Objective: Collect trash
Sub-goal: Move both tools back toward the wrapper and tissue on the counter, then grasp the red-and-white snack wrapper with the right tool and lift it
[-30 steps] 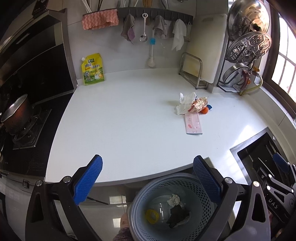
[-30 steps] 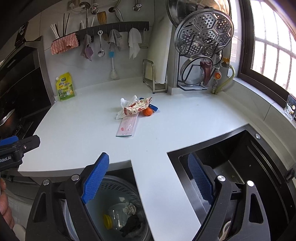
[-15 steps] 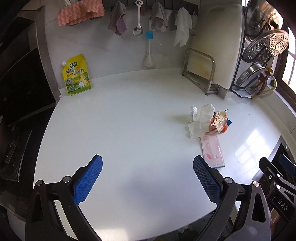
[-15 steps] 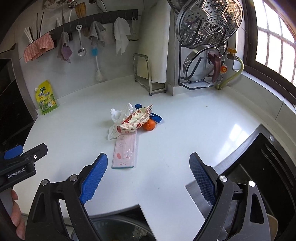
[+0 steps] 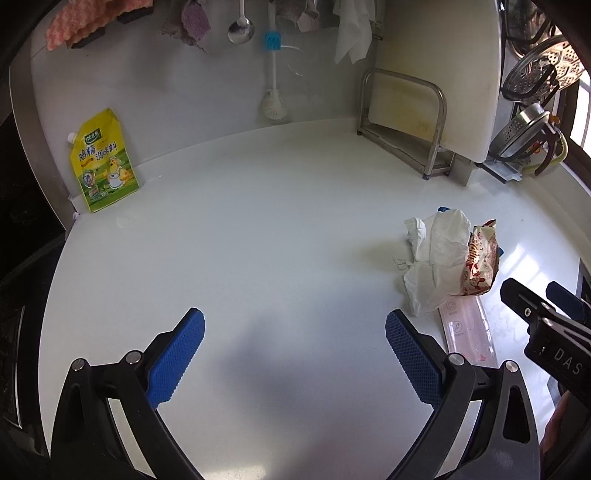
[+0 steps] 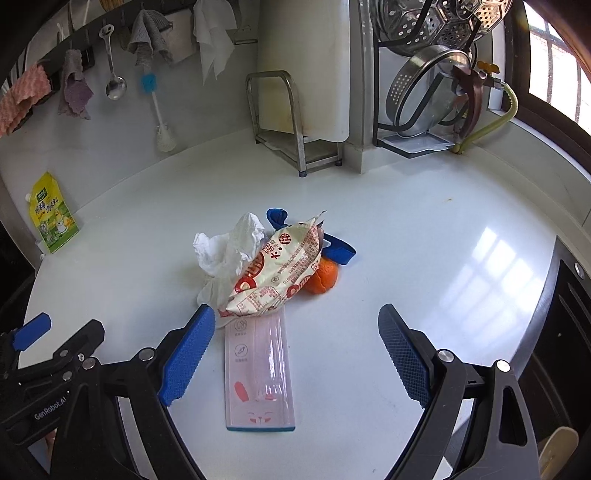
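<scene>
Where the trash lies heaped on the white countertop (image 6: 424,236), it sits straight ahead of the right gripper (image 6: 296,325), just beyond its fingertips and a little toward its left finger. The heap is a printed snack wrapper (image 6: 280,269) resting on a crumpled white tissue (image 6: 229,251), with an orange peel (image 6: 325,277) tucked against the wrapper's far right side and a blue scrap (image 6: 338,249) showing behind it. A flat pink packet (image 6: 260,373) with a rabbit face printed at its near end runs from under the wrapper back toward the gripper, lying on the counter between the two spread fingers, nearer the left one. The right gripper's jaws stand wide apart and hold nothing.

The left gripper (image 5: 295,332) is likewise spread and empty, hovering over bare counter; from its view the tissue (image 5: 436,258), wrapper (image 5: 478,262) and packet (image 5: 467,326) lie ahead and off to its right, just past its right finger, with the right gripper's black body beyond them at the frame edge.

Farther ahead of both grippers, a yellow seasoning pouch (image 5: 103,162) leans against the wall at the far left. A metal rack (image 6: 291,122) holding a white cutting board (image 6: 306,62) stands at the back, and to its right a wire stand (image 6: 417,122) carries steamer trays (image 6: 443,18). Cloths, a ladle (image 6: 114,74) and a brush (image 6: 157,110) hang from a rail on the wall.
</scene>
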